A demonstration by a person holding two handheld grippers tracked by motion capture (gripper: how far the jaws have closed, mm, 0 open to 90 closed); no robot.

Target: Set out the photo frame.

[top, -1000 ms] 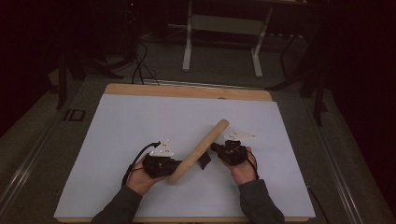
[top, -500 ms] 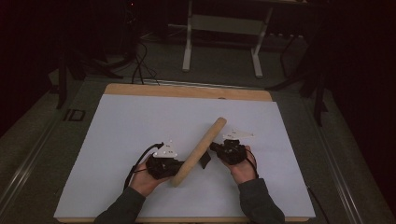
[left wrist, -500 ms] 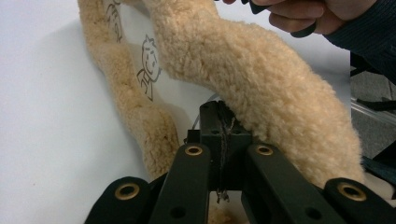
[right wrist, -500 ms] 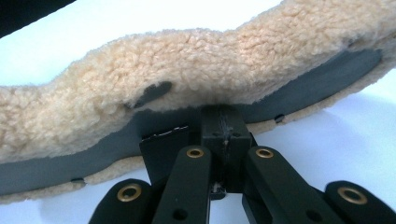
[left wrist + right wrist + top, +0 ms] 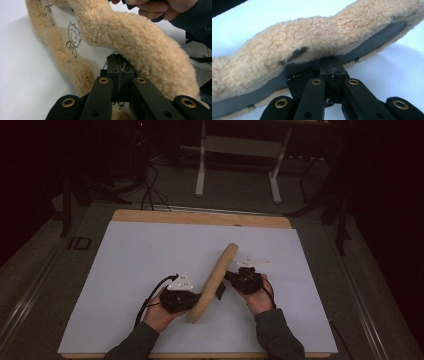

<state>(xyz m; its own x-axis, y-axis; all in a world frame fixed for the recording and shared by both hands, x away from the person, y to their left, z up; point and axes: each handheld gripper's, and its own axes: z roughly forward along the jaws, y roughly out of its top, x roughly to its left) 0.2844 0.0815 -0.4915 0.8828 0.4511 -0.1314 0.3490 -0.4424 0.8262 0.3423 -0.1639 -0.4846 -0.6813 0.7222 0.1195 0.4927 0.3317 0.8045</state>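
Two claws are pinching one fleece strip point(image 5: 212, 281) lying diagonally on the tabletop point(image 5: 125, 255) — left claw point(image 5: 192, 299) clamping its near end, right claw point(image 5: 231, 276) clamping mid-length.

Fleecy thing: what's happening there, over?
Both tongs, left and right, shut on the fleece cover. Cover held off the white table. Nothing in the way.

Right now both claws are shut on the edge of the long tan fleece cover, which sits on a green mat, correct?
Not green: the high view shows a white mat. The left claw and the right claw are each shut on the long tan fleece cover, as you said.
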